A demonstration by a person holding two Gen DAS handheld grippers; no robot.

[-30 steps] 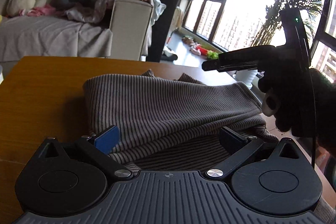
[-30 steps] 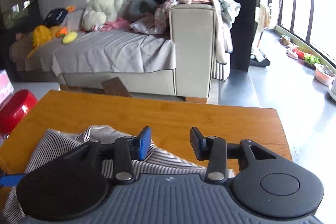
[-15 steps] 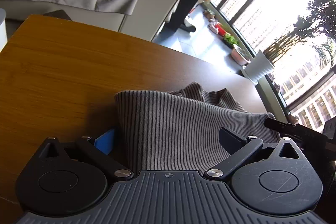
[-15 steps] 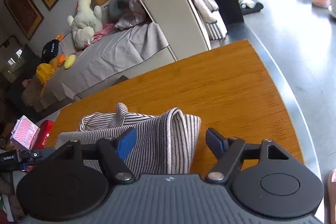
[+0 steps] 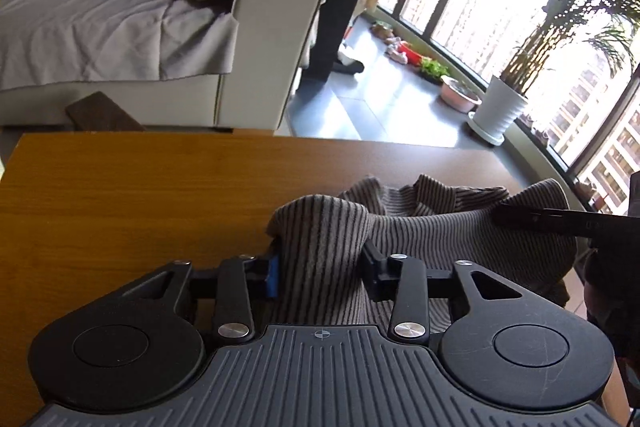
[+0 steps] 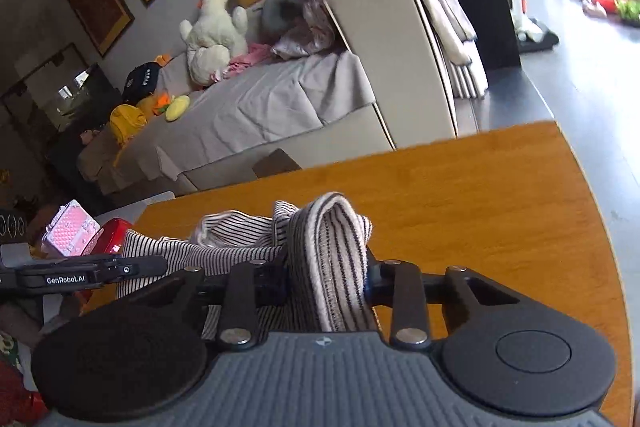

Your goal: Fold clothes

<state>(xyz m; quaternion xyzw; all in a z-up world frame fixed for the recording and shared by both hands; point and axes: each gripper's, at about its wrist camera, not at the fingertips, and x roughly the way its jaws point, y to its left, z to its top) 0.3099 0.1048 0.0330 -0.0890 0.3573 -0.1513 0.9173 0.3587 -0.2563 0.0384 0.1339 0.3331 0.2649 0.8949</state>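
Both clamped on bunched folds of the striped knit garment (image 5: pixel 420 239) at lower centre over the wooden surface (image 5: pixel 140 195), left tool (image 5: pixel 320 267) and right tool (image 6: pixel 326 283): risk of thick ribbed layers slipping out unevenly, skewing the fold.

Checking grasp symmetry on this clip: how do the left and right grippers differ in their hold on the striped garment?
The left gripper pinches a bunched fold by bare tabletop; the right gripper pinches the other end nearer the wooden table's rounded edge. Both are shut on the striped garment.
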